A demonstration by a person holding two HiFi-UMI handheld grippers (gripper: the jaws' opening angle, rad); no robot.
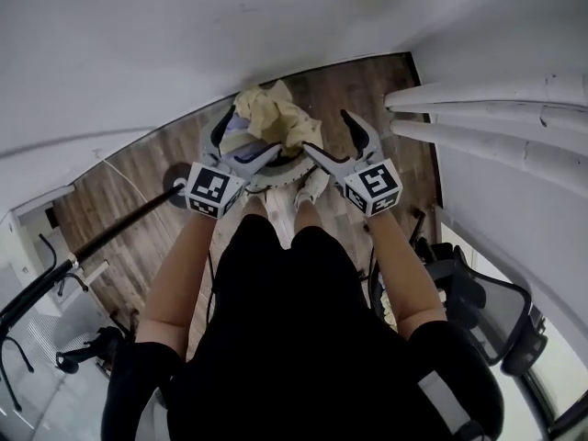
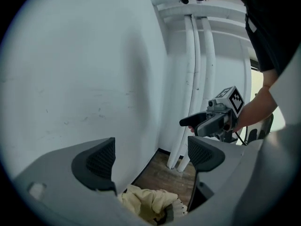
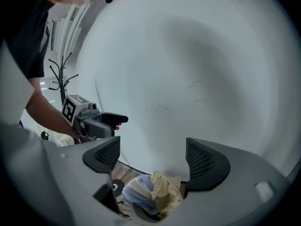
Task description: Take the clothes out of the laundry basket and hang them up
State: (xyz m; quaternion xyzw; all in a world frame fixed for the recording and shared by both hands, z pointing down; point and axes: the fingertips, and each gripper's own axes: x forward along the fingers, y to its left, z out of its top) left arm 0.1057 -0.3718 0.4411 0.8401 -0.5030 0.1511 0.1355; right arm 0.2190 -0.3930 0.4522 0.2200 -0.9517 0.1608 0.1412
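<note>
Round pale-grey plastic laundry basket (image 1: 208, 141) stands on the brown wood-plank floor (image 1: 138, 177). It sits at the floor's far edge against the white wall (image 1: 184, 35), near the corner where the white tubular drying rack (image 1: 478, 108) comes down. Crumpled pale-yellow cloth (image 1: 271, 113) heaps above the rim, with a lavender-blue cloth (image 3: 137, 188) tucked beside it (both loose, nothing on the rack yet).

Left gripper (image 1: 246, 141) and right gripper (image 1: 331, 134) hang side by side over the basket, angled toward each other. That's likely so one garment gets taken at two spots and lifts out spread. Left gripper's fingers are wide apart and empty: in the left gripper view the yellow cloth lies below and beyond the gap, clear of the pads (image 2: 96, 160). Right gripper's fingers are also wide apart with nothing pinched, and the heap sits low past them.

Judgement: this is the approach step, first pick not made. The rack is at the right of the head view, near the basket, so the carry looks short. Risk is biting both cloths at once, since they lie bunched together.
</note>
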